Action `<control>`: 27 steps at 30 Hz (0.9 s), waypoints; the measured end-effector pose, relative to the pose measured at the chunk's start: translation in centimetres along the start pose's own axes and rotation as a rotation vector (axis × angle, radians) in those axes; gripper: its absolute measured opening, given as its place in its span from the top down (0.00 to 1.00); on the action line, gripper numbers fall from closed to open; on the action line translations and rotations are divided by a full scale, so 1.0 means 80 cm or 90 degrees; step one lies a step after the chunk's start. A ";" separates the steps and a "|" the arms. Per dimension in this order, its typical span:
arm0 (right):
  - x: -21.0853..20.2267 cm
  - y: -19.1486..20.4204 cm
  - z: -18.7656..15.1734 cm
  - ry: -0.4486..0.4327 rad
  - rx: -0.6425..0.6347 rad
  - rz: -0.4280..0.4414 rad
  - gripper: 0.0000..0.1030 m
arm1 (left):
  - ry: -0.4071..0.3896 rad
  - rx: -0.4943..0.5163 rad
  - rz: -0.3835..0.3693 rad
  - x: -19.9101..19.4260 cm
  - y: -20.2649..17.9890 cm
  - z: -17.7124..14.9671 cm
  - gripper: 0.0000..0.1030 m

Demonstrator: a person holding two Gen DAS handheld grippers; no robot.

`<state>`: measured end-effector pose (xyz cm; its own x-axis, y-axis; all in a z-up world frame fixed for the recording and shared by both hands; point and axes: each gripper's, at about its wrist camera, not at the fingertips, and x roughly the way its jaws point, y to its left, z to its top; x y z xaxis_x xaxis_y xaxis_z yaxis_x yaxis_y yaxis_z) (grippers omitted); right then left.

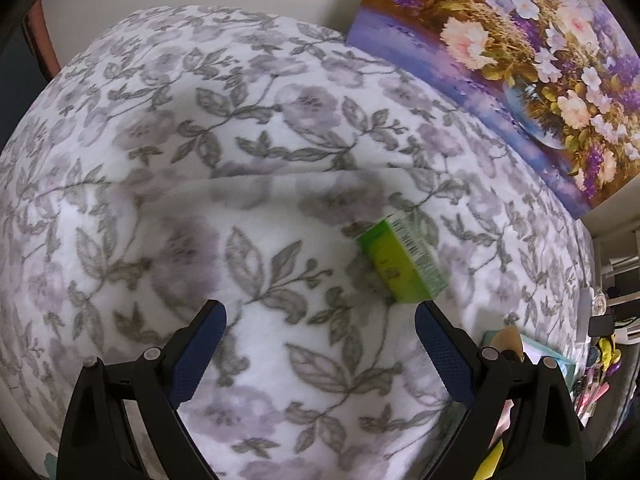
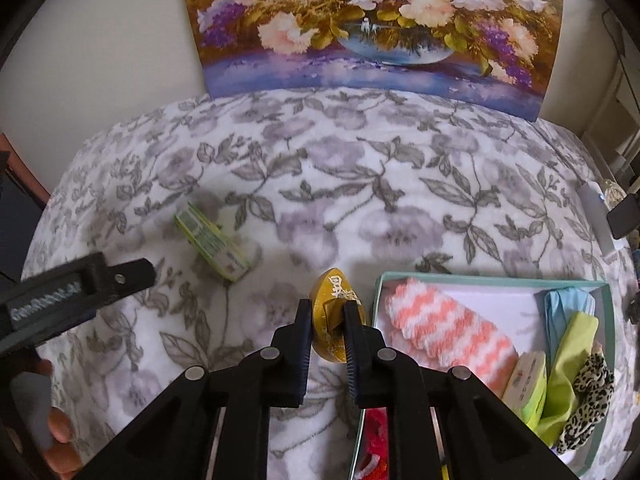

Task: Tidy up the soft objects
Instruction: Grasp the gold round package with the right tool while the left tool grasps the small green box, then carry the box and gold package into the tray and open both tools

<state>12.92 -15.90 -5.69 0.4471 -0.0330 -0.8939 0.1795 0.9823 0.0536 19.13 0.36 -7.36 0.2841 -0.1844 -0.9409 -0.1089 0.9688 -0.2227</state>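
- Floral-blanket bed point(image 2: 360, 168): one green packet point(image 2: 212, 246) lies loose, unsorted.
- Teal box point(image 2: 604, 320): holds striped sock point(image 2: 448, 336), green cloth point(image 2: 568, 376), leopard piece point(image 2: 588, 396); mostly filled.
- Right claw point(image 2: 326, 336): pinches gold pouch point(image 2: 334, 300) beside the box, not yet in.
- Left claw point(image 1: 320, 320): spread, empty, near the packet.

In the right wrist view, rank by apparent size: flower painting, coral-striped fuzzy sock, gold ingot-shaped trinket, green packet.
1. Flower painting
2. Coral-striped fuzzy sock
3. Gold ingot-shaped trinket and green packet: look alike; the trinket is nearer and partly hidden, so unranked.
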 end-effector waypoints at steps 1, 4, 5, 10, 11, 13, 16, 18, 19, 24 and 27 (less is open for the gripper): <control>-0.001 -0.001 0.002 -0.004 0.002 0.004 0.84 | -0.002 -0.003 -0.007 0.002 -0.004 0.002 0.07; -0.003 -0.004 0.013 -0.018 0.013 0.020 0.84 | -0.007 -0.002 -0.014 0.009 -0.013 0.007 0.08; -0.003 -0.005 0.016 -0.020 0.014 0.024 0.84 | -0.008 0.001 -0.014 0.013 -0.019 0.009 0.08; 0.005 -0.012 0.030 -0.035 0.014 0.031 0.84 | -0.021 0.012 -0.008 0.026 -0.036 0.021 0.10; 0.007 -0.014 0.032 -0.037 0.015 0.033 0.84 | -0.025 0.017 -0.002 0.028 -0.039 0.024 0.10; 0.014 -0.019 0.035 -0.036 0.020 0.038 0.84 | -0.029 0.021 0.003 0.034 -0.044 0.028 0.13; 0.020 -0.024 0.037 -0.036 0.023 0.042 0.84 | -0.024 0.026 0.009 0.047 -0.047 0.032 0.25; 0.024 -0.028 0.039 -0.036 0.021 0.037 0.84 | -0.019 0.020 0.001 0.054 -0.046 0.033 0.26; 0.025 -0.030 0.039 -0.036 0.021 0.036 0.84 | -0.017 0.017 -0.003 0.057 -0.045 0.034 0.31; 0.030 -0.038 0.042 -0.034 0.027 0.037 0.84 | -0.005 0.021 -0.015 0.063 -0.051 0.033 0.61; 0.030 -0.038 0.042 -0.033 0.024 0.039 0.84 | -0.007 0.016 -0.017 0.062 -0.049 0.032 0.67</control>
<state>16.38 -19.59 -6.51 0.5036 0.0171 -0.8638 0.1823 0.9752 0.1256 23.44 -3.95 -10.53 0.2966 -0.2092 -0.9318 -0.0768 0.9673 -0.2416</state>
